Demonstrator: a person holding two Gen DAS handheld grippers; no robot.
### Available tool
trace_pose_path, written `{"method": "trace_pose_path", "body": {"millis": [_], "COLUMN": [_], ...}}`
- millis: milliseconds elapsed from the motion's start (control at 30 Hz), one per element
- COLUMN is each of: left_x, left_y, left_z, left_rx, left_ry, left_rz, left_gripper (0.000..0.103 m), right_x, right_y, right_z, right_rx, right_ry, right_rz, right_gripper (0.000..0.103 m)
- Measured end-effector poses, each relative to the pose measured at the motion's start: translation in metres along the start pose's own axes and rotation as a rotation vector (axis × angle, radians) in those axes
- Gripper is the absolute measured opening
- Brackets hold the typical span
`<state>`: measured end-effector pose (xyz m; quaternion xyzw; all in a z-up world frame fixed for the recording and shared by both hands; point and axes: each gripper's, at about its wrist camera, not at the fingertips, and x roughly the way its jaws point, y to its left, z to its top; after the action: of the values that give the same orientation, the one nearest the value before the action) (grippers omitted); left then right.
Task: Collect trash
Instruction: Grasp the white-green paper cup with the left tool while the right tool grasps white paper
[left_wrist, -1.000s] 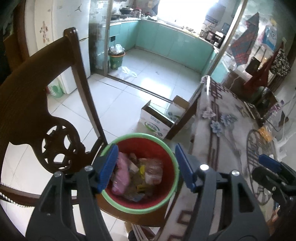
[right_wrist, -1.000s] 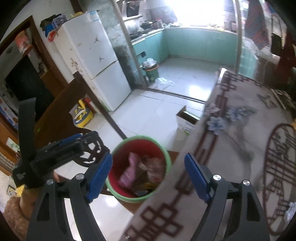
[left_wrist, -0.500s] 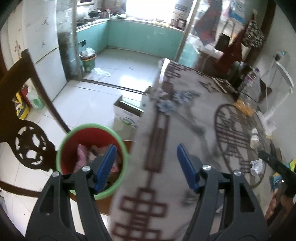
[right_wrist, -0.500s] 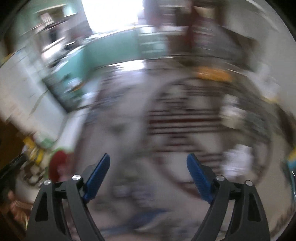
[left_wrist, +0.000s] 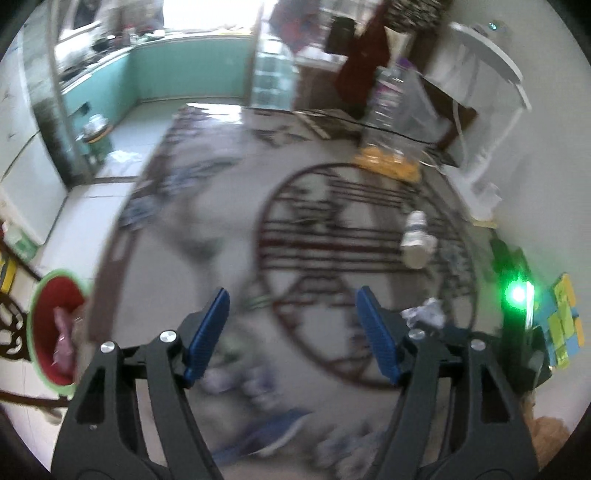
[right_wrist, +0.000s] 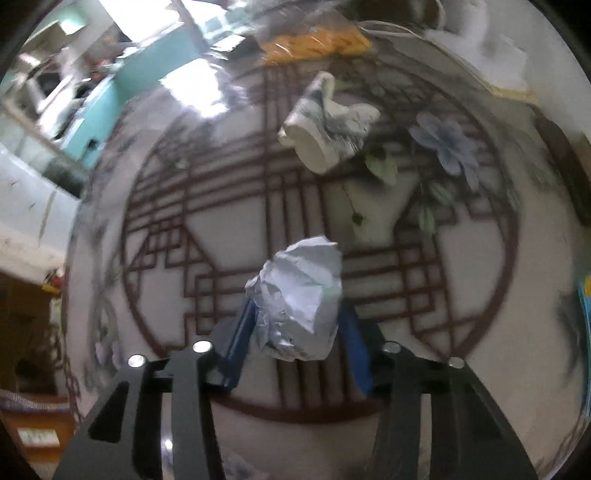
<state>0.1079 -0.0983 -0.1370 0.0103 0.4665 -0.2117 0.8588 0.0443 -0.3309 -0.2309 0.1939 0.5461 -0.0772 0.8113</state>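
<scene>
While the crumpled paper wad (right_wrist: 299, 299) sits pinched between the blue pads (right_wrist: 240, 332) of our right gripper (right_wrist: 295, 325), jaws clamped on both its sides, it's right over the middle of the round lattice pattern on the tablecloth (right_wrist: 221, 229). Further out on the cloth from the wad we've got a crushed white cup (right_wrist: 325, 129) lying on its side, well apart from it, and past that an orange packet (right_wrist: 314, 44) near the far table edge.

Our left gripper (left_wrist: 291, 332) has its jaws wide apart with nothing between them, over the same cloth (left_wrist: 207, 206). From that view the wad (left_wrist: 424, 312) peeks out just beside the left gripper's right finger. The red bin with the green rim (left_wrist: 55, 332) is off the cloth's left edge, lower down, already holding some wrappers. Between the wad and that edge the cloth looks bare, though the view is blurry. To the wad's right we see a green light (left_wrist: 517, 293) and colourful blocks (left_wrist: 565, 321) near the wall.
</scene>
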Motion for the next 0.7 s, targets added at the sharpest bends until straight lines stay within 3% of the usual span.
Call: {"method": "trace_pose_path", "body": {"millis": [233,400,633,667,700], "left_x": [0.085,0.162,0.225,0.230,0.234], "left_y": [-0.103,-0.163,-0.181,-0.181,-0.179], "left_z": [0.041,0.052,0.057,0.056,0.054], "left_rx": [0.168,0.276,0.256,0.248,0.239], "left_ry": [0.074,0.179,0.280,0.289,0.290], "left_rz": [-0.080,-0.122,-0.138,-0.140,-0.148], "left_gripper": [0.073,0.073,0.072,0.070,0.059], "right_x": [-0.055,-0.052,-0.032,-0.031,-0.028], "right_y": [-0.063,-0.096,-0.126,-0.127,-0.127], "right_z": [0.014,0.025,0.031,0.031,0.032], "right_rx": [0.079,0.145,0.221,0.222,0.223], "right_ry": [-0.168,-0.171,-0.134,-0.132,-0.129], "right_rz": [0.030,0.024,0.030,0.029,0.028], "right_gripper": [0.034,0.035,0.036,0.036,0.036]}}
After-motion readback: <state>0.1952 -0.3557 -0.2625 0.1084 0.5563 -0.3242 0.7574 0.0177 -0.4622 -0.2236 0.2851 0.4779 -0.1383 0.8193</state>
